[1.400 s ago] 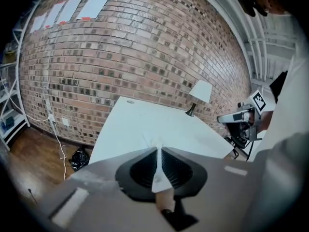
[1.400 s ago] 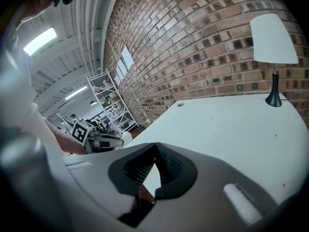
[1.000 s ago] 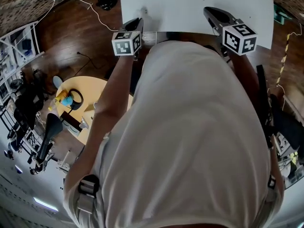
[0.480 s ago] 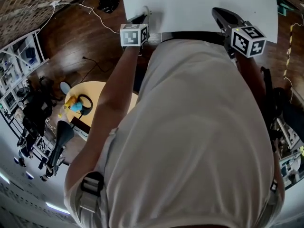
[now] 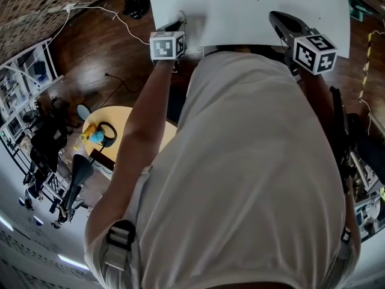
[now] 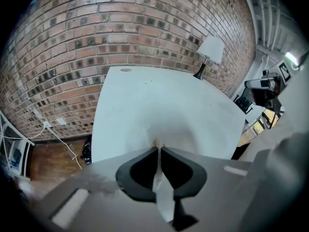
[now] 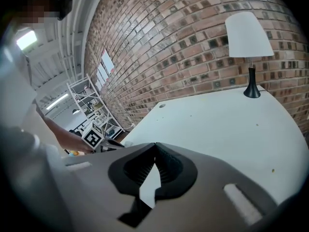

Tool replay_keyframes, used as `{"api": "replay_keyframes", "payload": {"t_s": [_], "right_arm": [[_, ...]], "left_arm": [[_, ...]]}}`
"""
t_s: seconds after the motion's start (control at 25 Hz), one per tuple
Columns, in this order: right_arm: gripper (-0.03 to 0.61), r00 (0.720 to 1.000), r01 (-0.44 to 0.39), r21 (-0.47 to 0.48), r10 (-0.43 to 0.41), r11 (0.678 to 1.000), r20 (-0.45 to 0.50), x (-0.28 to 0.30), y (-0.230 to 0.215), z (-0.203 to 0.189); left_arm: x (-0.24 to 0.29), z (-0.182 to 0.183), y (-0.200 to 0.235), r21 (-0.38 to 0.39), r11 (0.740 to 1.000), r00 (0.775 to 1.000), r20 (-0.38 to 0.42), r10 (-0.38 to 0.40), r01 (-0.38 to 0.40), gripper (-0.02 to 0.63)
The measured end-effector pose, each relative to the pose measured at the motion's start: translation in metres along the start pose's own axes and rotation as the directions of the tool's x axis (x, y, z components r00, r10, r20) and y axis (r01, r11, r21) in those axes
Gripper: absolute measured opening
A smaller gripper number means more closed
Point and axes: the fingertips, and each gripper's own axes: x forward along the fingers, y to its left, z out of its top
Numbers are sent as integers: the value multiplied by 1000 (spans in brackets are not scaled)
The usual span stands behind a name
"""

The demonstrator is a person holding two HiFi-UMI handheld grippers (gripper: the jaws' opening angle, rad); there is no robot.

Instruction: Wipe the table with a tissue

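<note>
- Person's white-shirted torso [image 5: 240,173]: one; fills the head view and shows in neither gripper view.
- White table [image 5: 252,5]: one; only its near edge shows from the head, while the gripper views show its whole top.
- Brick wall [image 6: 125,28]: behind the table.
- Round yellow table [image 5: 123,122]: one, on the floor at the person's left, seen from the head only. It bears a black ring-shaped item and a small blue-and-yellow thing.
- Lamp [image 7: 248,37]: one, white shade, at the table's far edge. Gripper views only.
- Left gripper [image 6: 158,148]: at the table's near left corner, jaws clenched on the tissue.
- Right gripper [image 7: 154,144]: above the table's near right edge, jaws pressed together, empty.
- Tissue [image 6: 161,129]: one, white, spread on the table just ahead of the left jaws.
</note>
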Motion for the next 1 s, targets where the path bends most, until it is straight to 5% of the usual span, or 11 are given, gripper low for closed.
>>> {"api": "replay_keyframes", "payload": {"t_s": [0.32, 0.6, 0.8, 1.0], "right_arm": [[8, 1000, 22, 19, -22, 1000, 2, -8, -17, 4], [8, 1000, 24, 37, -24, 999, 9, -5, -20, 5], [8, 1000, 8, 15, -8, 1000, -7, 2, -9, 7], [8, 1000, 24, 17, -24, 1000, 6, 0, -7, 6]], "left_arm": [[3, 4, -19, -16, 999, 998, -34, -48, 48, 25], [15, 9, -56, -58, 990, 992, -2, -126, 126, 23], [26, 28, -78, -13, 985, 986, 12, -169, 169, 23], [9, 34, -60, -43, 986, 983, 92, -157, 162, 23]]}}
